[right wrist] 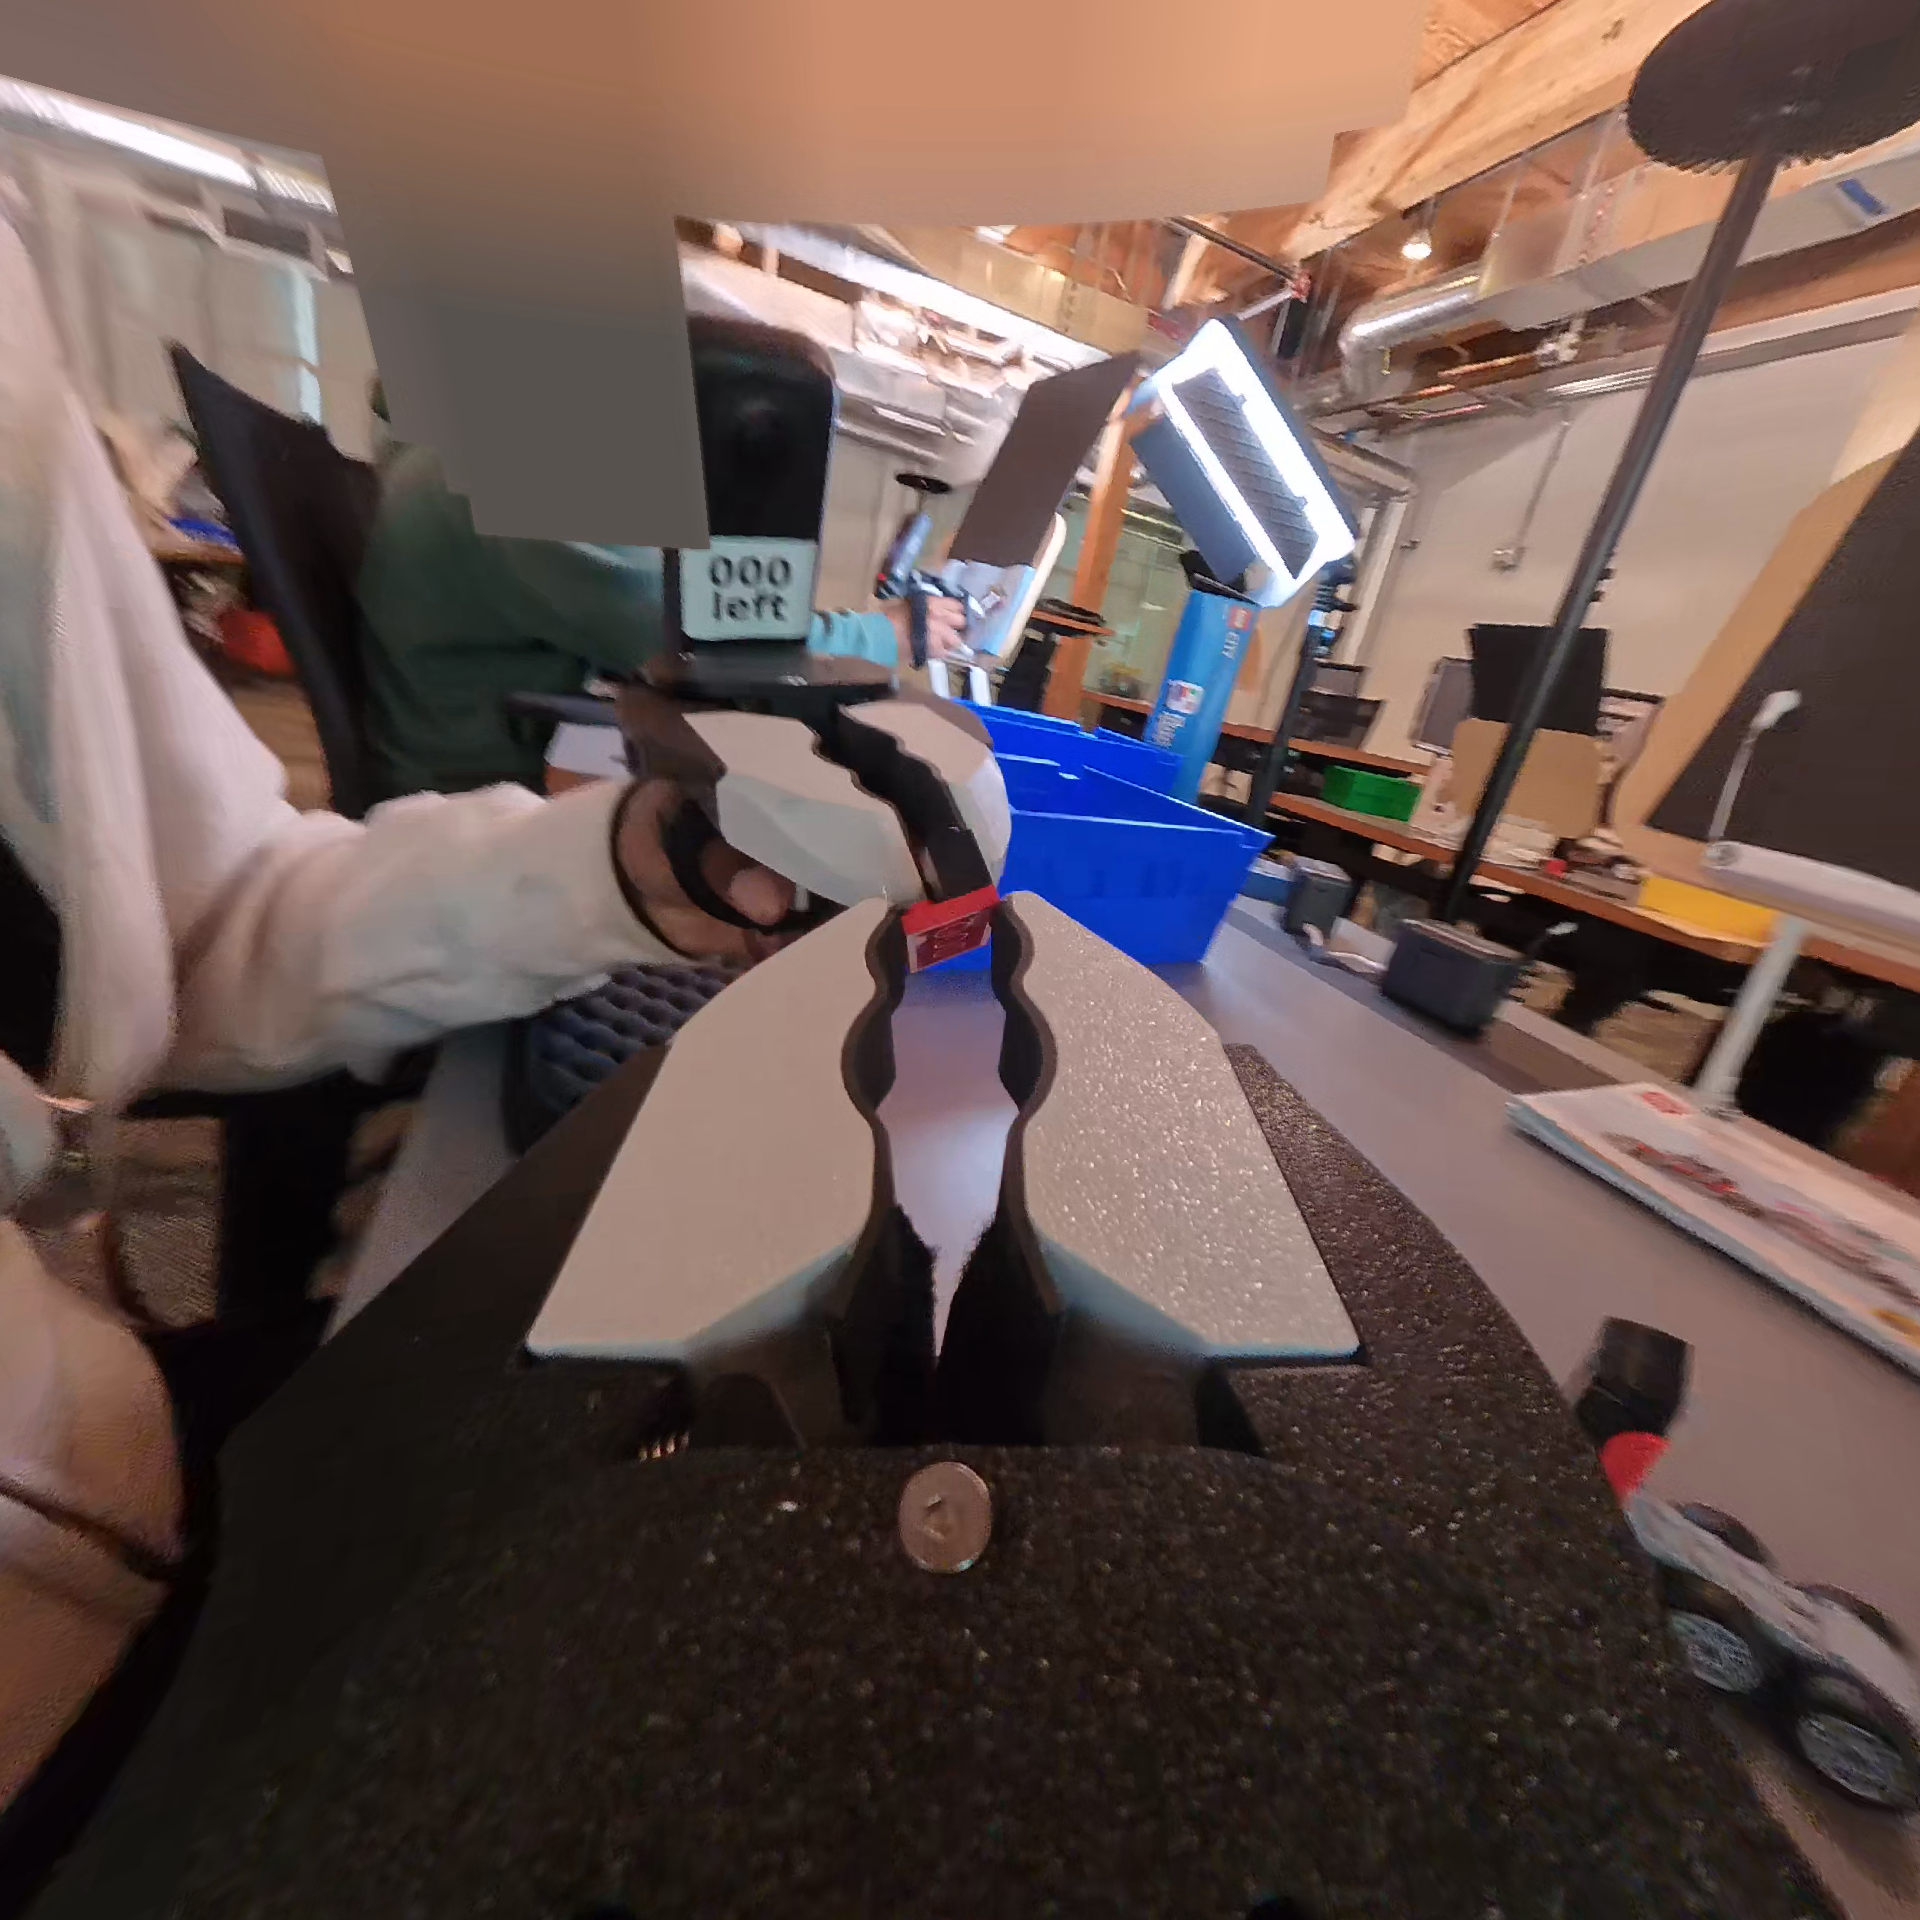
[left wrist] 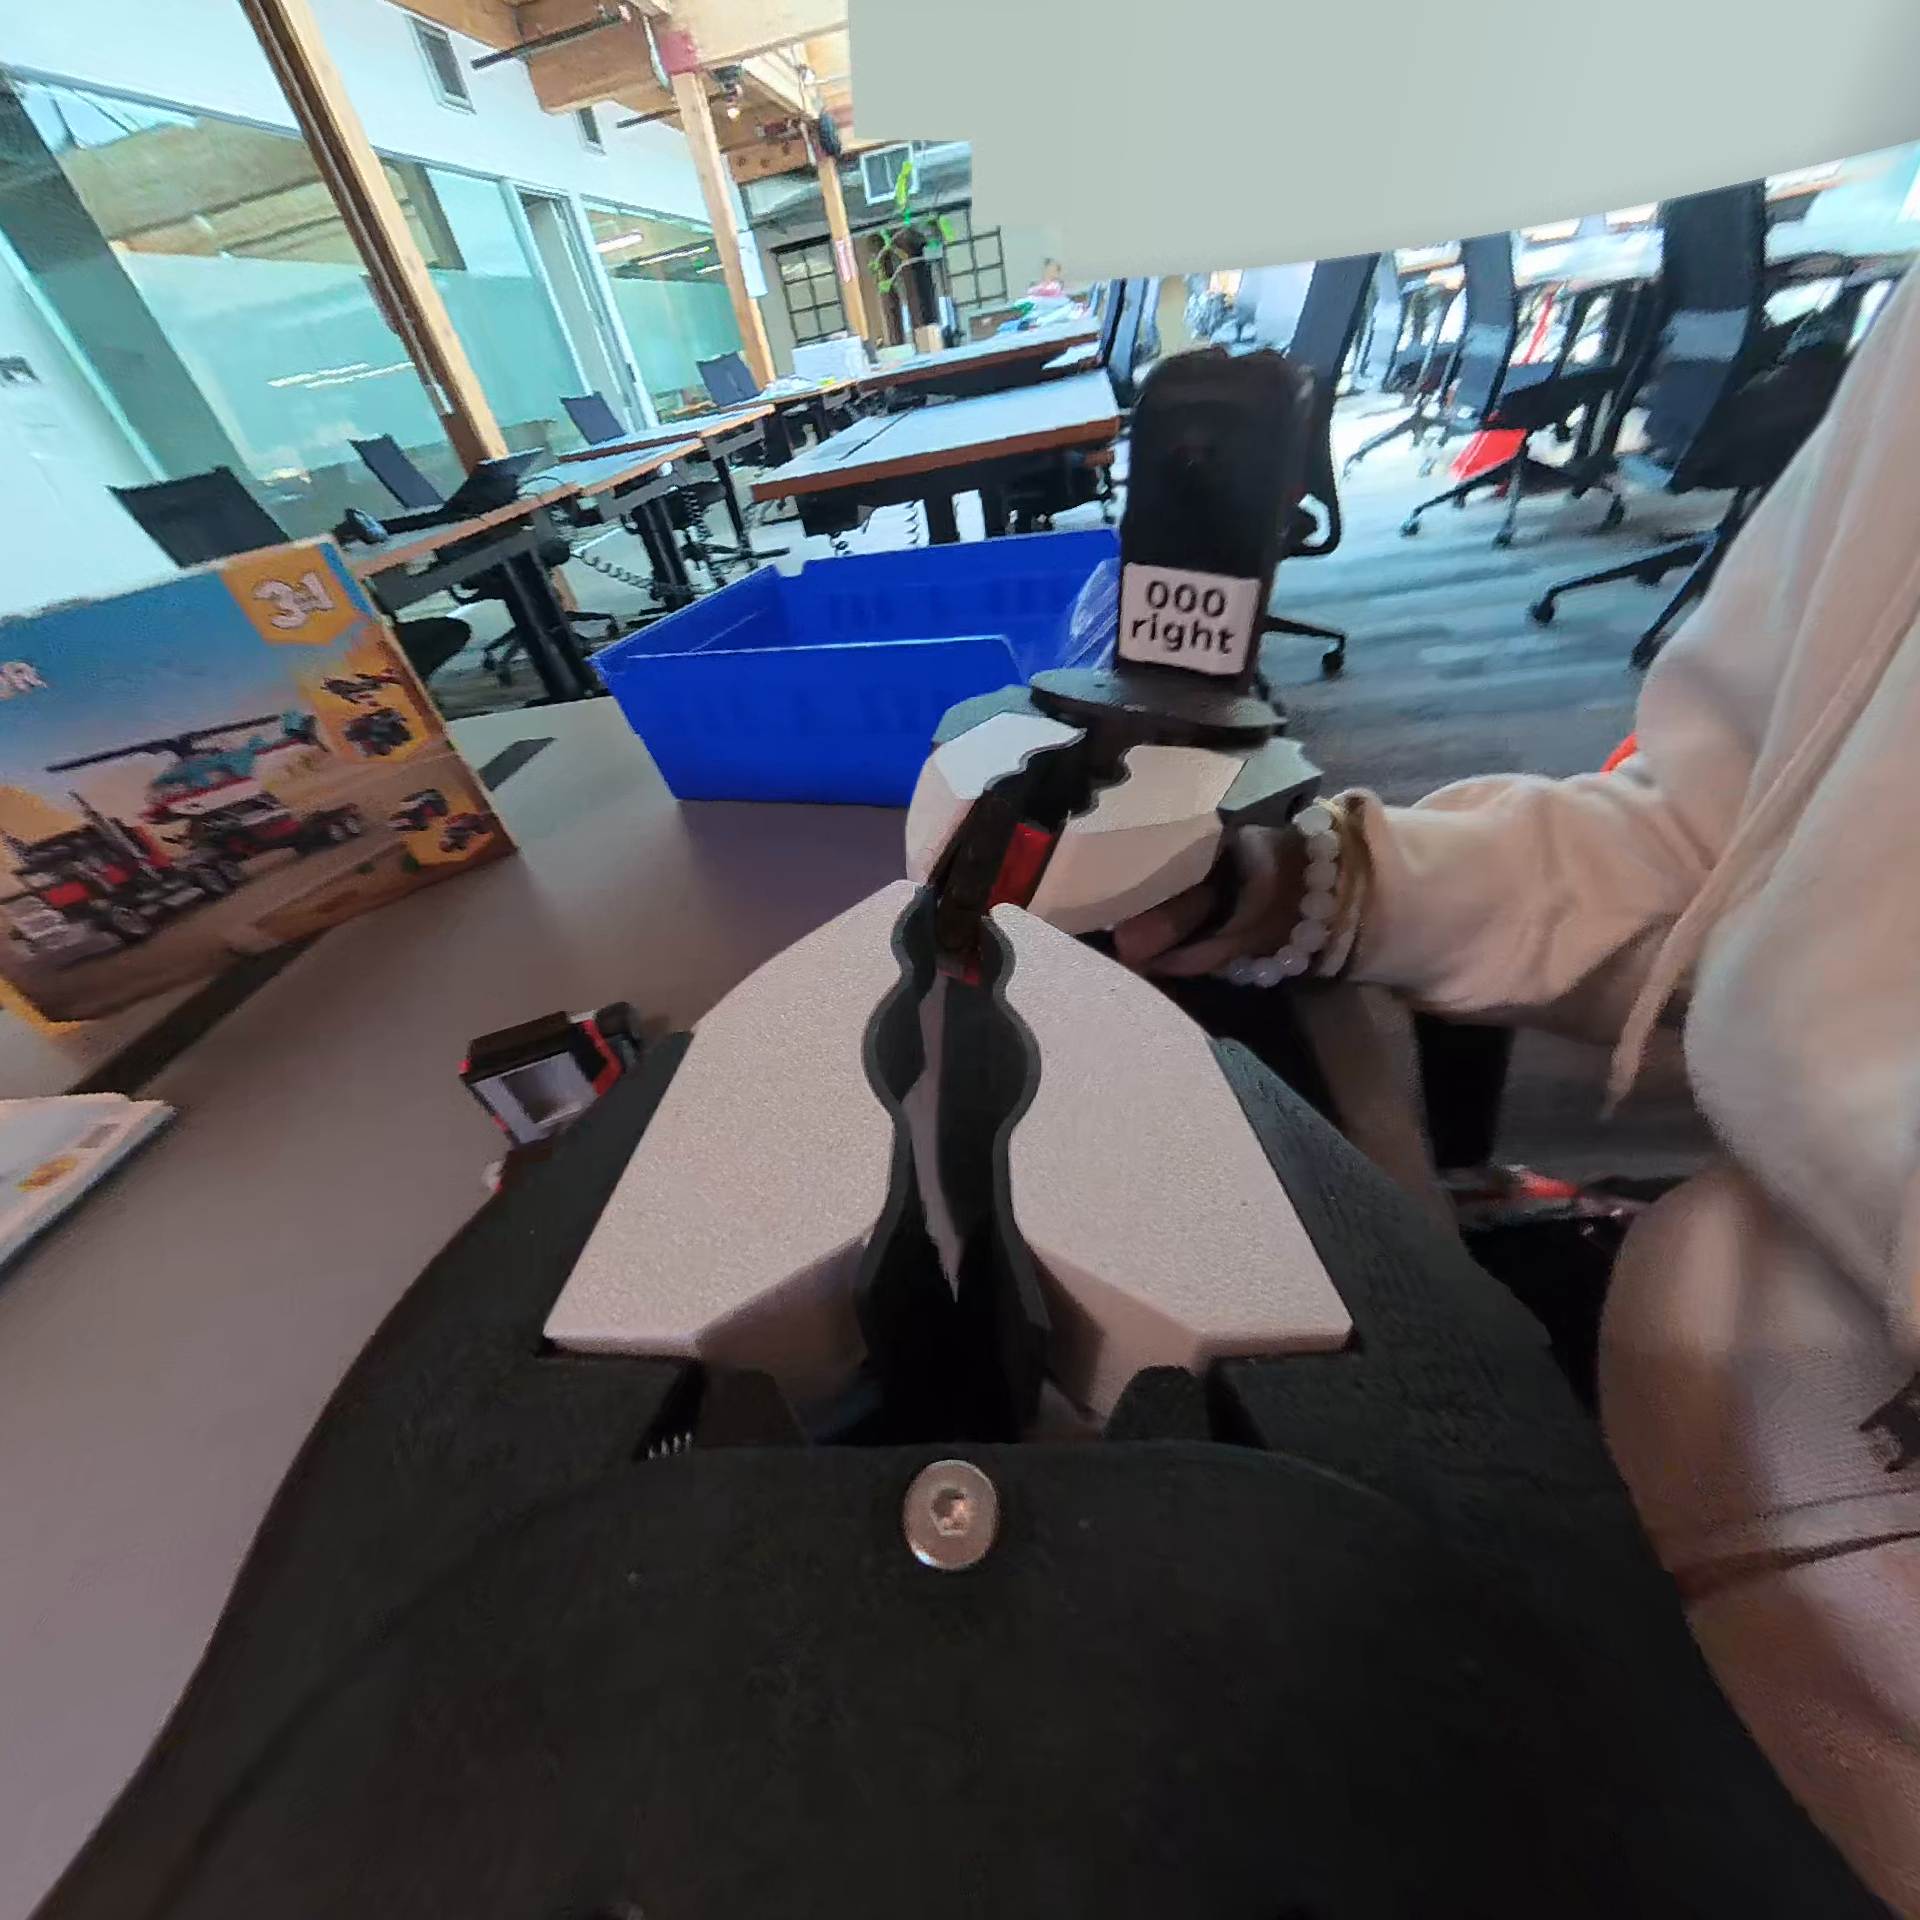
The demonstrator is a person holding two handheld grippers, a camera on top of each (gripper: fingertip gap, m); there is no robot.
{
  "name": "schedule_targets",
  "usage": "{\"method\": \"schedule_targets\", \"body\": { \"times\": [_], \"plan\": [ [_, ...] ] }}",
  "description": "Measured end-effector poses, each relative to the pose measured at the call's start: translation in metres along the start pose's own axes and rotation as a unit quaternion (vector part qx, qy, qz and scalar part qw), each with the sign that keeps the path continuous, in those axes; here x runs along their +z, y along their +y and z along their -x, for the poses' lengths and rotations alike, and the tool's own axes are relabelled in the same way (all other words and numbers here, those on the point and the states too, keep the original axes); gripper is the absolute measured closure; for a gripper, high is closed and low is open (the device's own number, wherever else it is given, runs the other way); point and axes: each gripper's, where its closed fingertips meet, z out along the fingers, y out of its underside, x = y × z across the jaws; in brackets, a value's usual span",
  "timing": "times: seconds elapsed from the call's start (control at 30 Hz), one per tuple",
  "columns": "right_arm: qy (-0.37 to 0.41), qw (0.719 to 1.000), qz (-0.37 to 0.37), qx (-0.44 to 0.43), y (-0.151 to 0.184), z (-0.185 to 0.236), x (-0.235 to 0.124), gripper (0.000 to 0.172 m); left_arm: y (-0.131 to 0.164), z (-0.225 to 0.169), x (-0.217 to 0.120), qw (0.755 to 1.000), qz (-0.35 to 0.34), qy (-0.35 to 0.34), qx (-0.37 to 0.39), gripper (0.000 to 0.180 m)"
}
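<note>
My two hand-held grippers meet tip to tip above the grey surface point(left wrist: 644, 914), sharing one small brick assembly point(left wrist: 977, 883) of black and red pieces. My left hand-held gripper point(left wrist: 954, 925) is closed on its black end, and my right hand-held gripper point(right wrist: 948, 940) is closed on its red block point(right wrist: 943, 935), pads pressed to both sides. In each wrist view the other gripper blocks much of what lies behind the tips.

Each gripper carries a white printed label point(left wrist: 1188, 615) under its black camera housing; I leave its wording aside. A colourful toy box point(left wrist: 208, 769) printed with trucks and a helicopter stands upright toward the far left of the surface. A blue bin point(left wrist: 821, 686) sits at the far edge, behind the grippers. A partly built black, red and white brick block point(left wrist: 545, 1070) lies on the surface just left of my left gripper. An open instruction booklet point(right wrist: 1725, 1195) lies on the right side of the surface, and a small wheeled brick vehicle point(right wrist: 1766, 1600) sits at the near right. My cream sleeves point(left wrist: 1538, 883) and a bead bracelet point(left wrist: 1304, 904) show at the wrists. Beyond are office desks point(left wrist: 935, 457), black chairs and a lit panel lamp point(right wrist: 1247, 457).
</note>
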Motion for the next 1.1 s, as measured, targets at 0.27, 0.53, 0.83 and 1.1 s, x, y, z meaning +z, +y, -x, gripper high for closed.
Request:
{"method": "schedule_targets", "body": {
  "times": [0.27, 0.53, 0.83, 1.1],
  "plan": [
    [0.081, 0.960, 0.191, -0.187, 0.050, -0.012, 0.009, 0.157, -0.029, 0.017, -0.031, 0.994, 0.000, -0.062, 0.086, 0.172],
    [0.084, 0.976, 0.150, -0.136, 0.039, -0.018, 0.003, 0.157, -0.072, 0.074, -0.225, 0.906, 0.153, -0.387, 0.082, 0.172],
    [0.081, 0.973, 0.158, -0.147, 0.042, -0.016, 0.006, 0.157, 0.021, 0.069, -0.379, 0.702, 0.428, -0.560, -0.102, 0.172],
    [0.083, 0.975, 0.150, -0.145, 0.039, -0.017, 0.004, 0.156, 0.079, 0.116, -0.368, 0.731, 0.417, -0.515, -0.160, 0.165]
  ]
}}
